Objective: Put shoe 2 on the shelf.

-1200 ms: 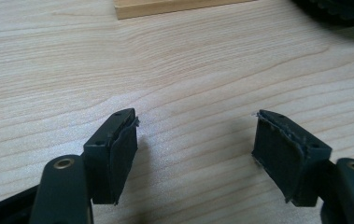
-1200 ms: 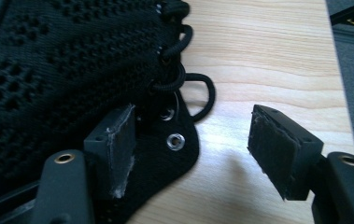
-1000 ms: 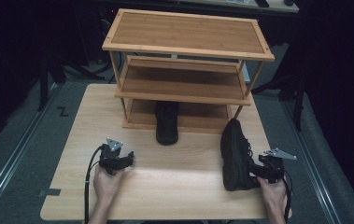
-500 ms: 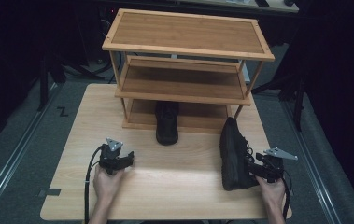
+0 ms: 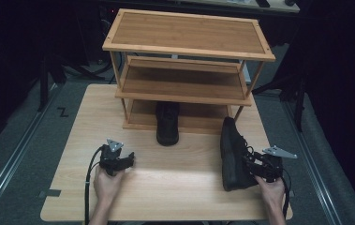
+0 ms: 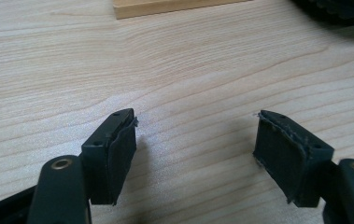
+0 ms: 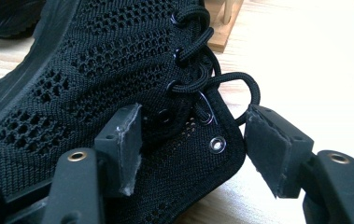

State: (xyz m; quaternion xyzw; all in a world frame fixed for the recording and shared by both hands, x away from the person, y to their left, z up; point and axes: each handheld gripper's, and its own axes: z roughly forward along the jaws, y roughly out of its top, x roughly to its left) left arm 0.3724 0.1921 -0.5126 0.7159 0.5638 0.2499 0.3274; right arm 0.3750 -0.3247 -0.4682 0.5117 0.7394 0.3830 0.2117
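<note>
Dark floor and shadow surround the pale wooden table (image 5: 166, 187) in front of me, and at its far half stands a three-tier wooden shoe rack (image 5: 187, 42). One black shoe (image 5: 167, 123) sits with its heel under the bottom shelf and its toe poking out toward me. A second black shoe (image 5: 233, 152), a mesh one with laces, lies tipped on its side at the right of the table, just beside the rack's front right leg, sole facing left. My right gripper (image 5: 258, 165) is at the ankle end of that shoe; in the right gripper view its jaws are spread, one pad (image 7: 125, 142) in front of the knit side, the other (image 7: 268, 149) off the collar edge, with the collar, an eyelet and a lace loop (image 7: 240, 91) between them, so they straddle the shoe (image 7: 95, 84) without clamping it. My left gripper (image 5: 117, 161) rests low over bare table at the left, well apart from both shoes, its jaws released and wide with wood grain (image 6: 193, 93) between them, and the rack's base edge (image 6: 165, 7) ahead.
</note>
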